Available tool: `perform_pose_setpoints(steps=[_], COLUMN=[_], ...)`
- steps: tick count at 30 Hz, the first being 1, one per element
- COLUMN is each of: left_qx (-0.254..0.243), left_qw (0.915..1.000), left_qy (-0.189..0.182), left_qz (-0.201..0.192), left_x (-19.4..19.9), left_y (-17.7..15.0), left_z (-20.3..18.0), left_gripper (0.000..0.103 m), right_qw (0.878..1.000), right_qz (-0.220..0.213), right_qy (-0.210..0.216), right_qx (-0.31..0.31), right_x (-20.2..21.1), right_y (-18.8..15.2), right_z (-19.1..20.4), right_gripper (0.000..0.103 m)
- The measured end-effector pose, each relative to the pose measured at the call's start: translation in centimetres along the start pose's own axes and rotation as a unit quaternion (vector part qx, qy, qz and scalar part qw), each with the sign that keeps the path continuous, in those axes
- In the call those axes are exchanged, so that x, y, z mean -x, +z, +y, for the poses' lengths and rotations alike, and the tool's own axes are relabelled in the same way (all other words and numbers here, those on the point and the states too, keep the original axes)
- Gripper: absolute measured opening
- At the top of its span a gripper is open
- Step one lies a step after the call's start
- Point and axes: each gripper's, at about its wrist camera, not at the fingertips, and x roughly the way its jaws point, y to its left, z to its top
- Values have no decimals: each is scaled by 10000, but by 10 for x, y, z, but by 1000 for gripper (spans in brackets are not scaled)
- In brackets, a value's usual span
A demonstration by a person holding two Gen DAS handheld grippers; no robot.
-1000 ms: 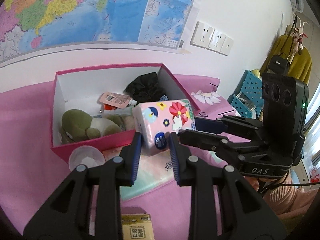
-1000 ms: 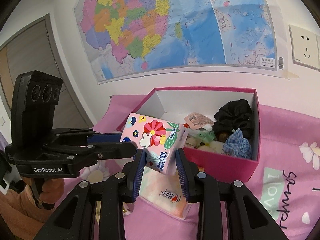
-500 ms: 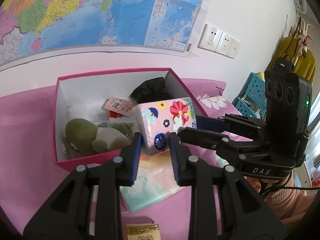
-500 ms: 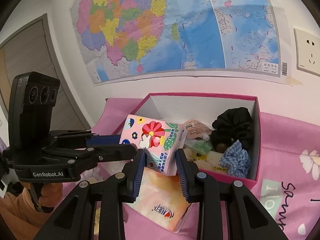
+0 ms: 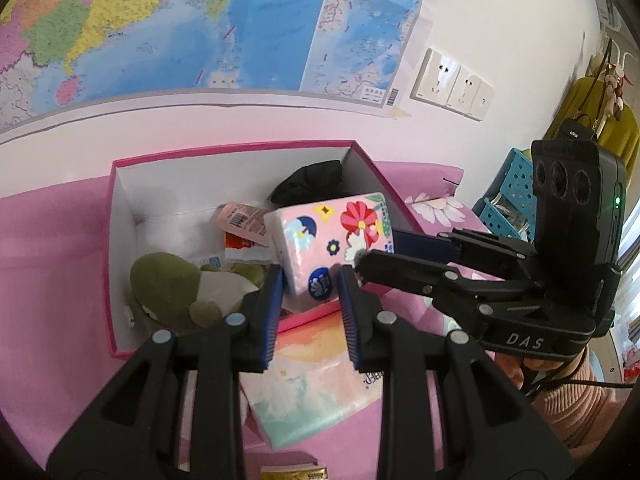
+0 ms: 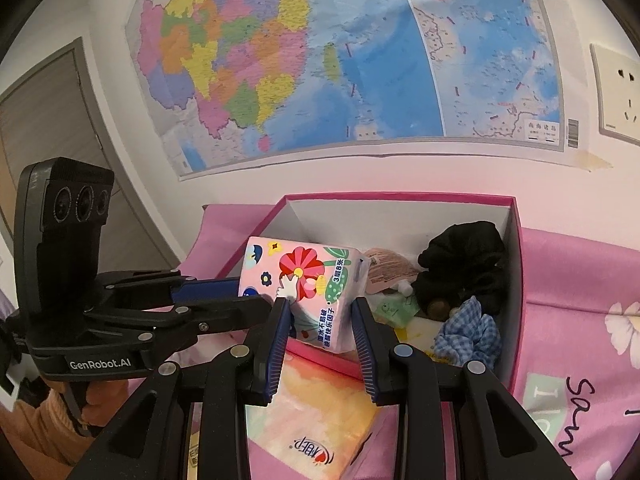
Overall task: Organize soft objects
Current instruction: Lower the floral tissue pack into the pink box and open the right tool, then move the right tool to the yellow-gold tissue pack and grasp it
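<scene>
Floral tissue pack (image 5: 332,240) pinched by both left gripper (image 5: 310,304) and right gripper (image 6: 322,320) over pink box (image 5: 116,264). Light, squashy, slick wrap: hold flat sides.

- A large coloured map (image 6: 304,60) is taped across a white wall (image 5: 480,12).
- White wall sockets (image 5: 452,84) are mounted to the right of the map.
- A grey door (image 6: 44,128) is seen at the left of the right wrist view.
- A pink flower-printed cloth (image 6: 580,280) is spread over the surface.
- A blue perforated basket (image 5: 512,196) is set at the right, below yellow clothing (image 5: 600,120) that is hung up.
</scene>
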Motion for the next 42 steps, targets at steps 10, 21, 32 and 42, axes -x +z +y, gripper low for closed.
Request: perform_pose_setpoints(steps=[10,21,32,42], left_qx=[163,384,437,451], left_qw=[9997,9984,9972,9975], left_qy=[53,53,226,358], left_qz=[146,403,555,417], left_x=[-17,-36,-50,-43], left_y=[8,13,17,16], left_z=[7,19,20,21], left_gripper=[30,30,30,30], right_qw=[9998,9989,9978,9969], right_qz=[81,198,271,124], right_qy=[-59,-154,-251,-437], right_qx=[-192,-393,-546,-635], right_x=[-12,-29,-39,-37], right_y=[6,11,12,17], right_z=[-11,-22,-28,-31], right_gripper=[32,32,32,32])
